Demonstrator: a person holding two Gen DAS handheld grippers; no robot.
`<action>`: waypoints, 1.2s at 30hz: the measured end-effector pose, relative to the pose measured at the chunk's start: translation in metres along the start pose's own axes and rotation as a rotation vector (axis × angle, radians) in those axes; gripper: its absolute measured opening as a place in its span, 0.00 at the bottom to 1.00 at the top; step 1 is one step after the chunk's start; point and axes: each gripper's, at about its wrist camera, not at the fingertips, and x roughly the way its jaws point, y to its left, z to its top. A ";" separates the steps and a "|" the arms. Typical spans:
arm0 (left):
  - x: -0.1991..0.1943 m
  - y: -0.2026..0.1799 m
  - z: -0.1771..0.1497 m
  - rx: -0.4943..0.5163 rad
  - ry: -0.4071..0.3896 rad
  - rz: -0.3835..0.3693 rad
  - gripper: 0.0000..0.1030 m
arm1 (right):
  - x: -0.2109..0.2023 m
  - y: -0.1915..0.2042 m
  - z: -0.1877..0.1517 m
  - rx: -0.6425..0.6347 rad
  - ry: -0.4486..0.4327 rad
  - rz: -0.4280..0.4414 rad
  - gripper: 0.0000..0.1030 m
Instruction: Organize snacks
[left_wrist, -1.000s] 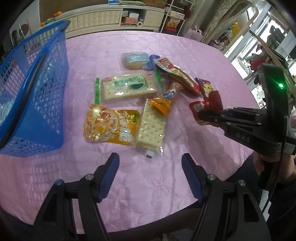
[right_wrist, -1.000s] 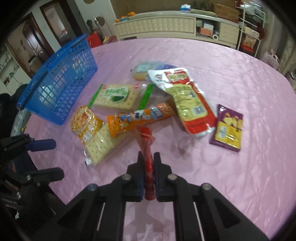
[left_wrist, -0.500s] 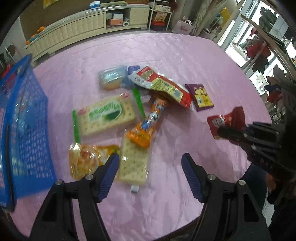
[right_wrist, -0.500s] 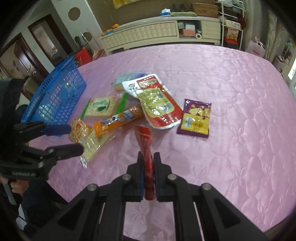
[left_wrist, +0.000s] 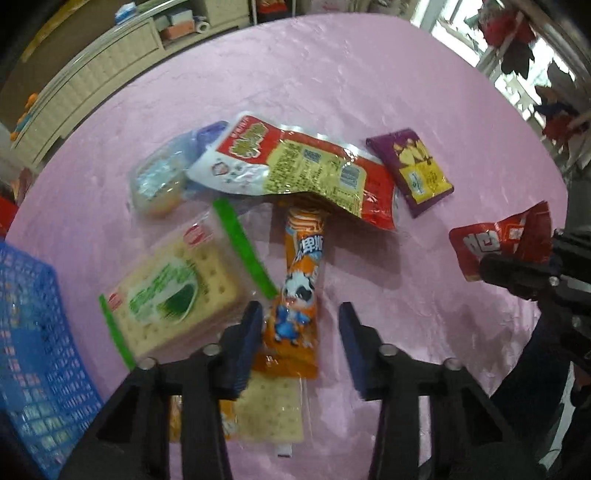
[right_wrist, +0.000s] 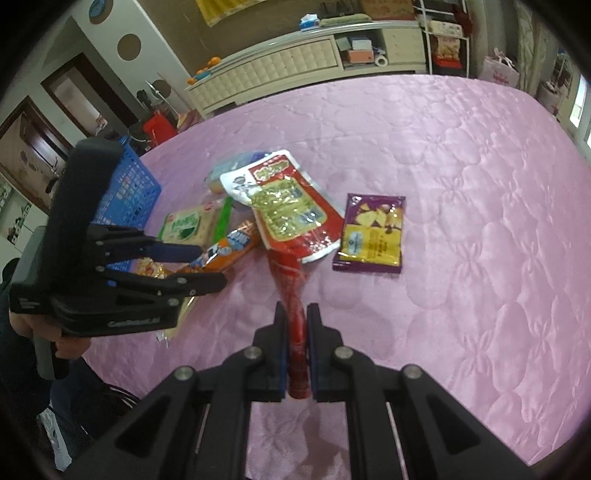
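Our left gripper (left_wrist: 300, 325) points down over the orange cow-print snack tube (left_wrist: 300, 291), jaws closing with the tube's lower end between them; the left pad sits right at the wrapper's edge, the right pad clearly apart. Our right gripper (right_wrist: 296, 332) is clamped tight on the small red packet (right_wrist: 293, 295), held above the pink tablecloth (right_wrist: 461, 184) near its front edge. Toward the cloth's middle lie the big red-and-yellow pouch (left_wrist: 306, 166), overlapping the tube's top, and the purple packet (left_wrist: 410, 170) just beside it. The green-striped cracker pack (left_wrist: 177, 291) lies left of the tube, near the blue basket (left_wrist: 29, 350) at the cloth's left edge. A plain cracker pack (left_wrist: 269, 413) sits under our left jaw.
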 end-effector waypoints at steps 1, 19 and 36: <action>0.004 -0.002 0.002 0.007 0.009 -0.001 0.34 | 0.000 -0.001 -0.001 0.003 0.002 0.001 0.12; -0.048 -0.010 -0.036 -0.047 -0.097 -0.026 0.14 | -0.025 0.034 -0.012 0.003 -0.007 0.032 0.12; -0.150 0.044 -0.114 -0.131 -0.276 0.012 0.14 | -0.048 0.151 0.009 -0.153 -0.043 0.048 0.12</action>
